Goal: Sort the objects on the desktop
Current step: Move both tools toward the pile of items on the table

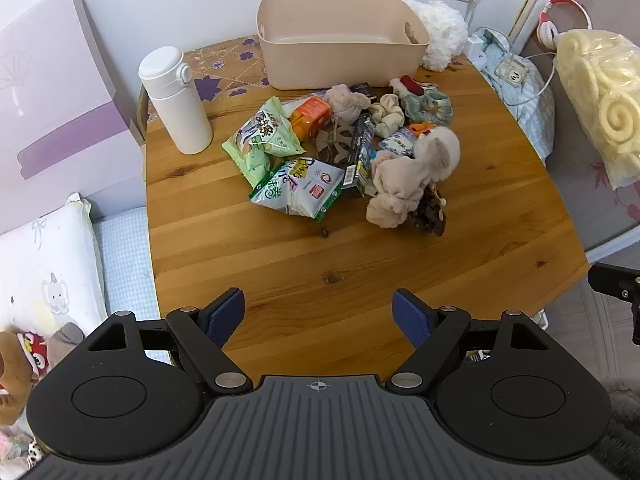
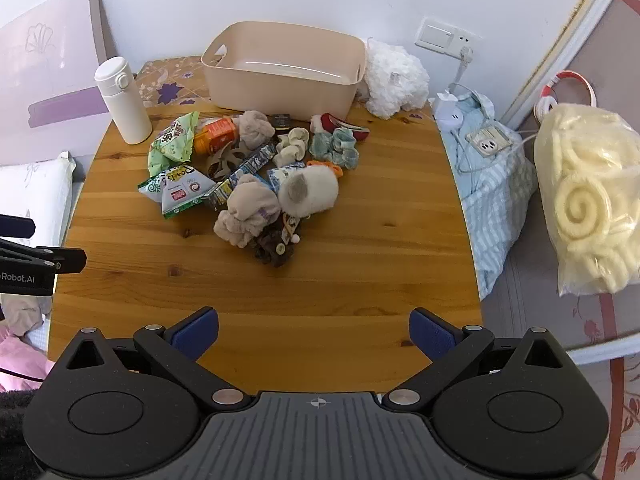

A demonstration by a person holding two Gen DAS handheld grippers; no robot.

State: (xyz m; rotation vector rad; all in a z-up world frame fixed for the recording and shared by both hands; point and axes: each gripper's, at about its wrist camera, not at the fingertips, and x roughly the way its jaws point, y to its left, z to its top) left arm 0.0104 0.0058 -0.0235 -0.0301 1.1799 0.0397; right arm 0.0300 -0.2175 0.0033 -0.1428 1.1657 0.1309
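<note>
At the far left of the wooden table (image 1: 280, 264) a white flask (image 1: 174, 100) stands upright, apart from the heap. To its right a pile of mixed items sits mid-table: a green snack bag (image 1: 262, 136) and a white snack packet (image 1: 302, 188) on the pile's left, an orange packet (image 1: 310, 116) behind them, then a long dark box (image 1: 360, 152). Further right lie a beige bundled sock (image 1: 394, 192), a white plush toy (image 1: 438, 152), a dark brown item (image 1: 430, 214) at the near edge, and teal socks (image 1: 430, 106) toward the far side. Behind the pile, a beige bin (image 1: 340, 60) rests at the far edge, nothing visible inside it.

The left gripper (image 1: 319, 316) hovers over the near edge of the table, level, its blue-padded fingers (image 1: 226, 316) spread wide with nothing between them. The right gripper (image 2: 314, 332) is held the same way just to its right, also over the near edge, jaws wide apart and holding nothing, both well short of the pile.
</note>
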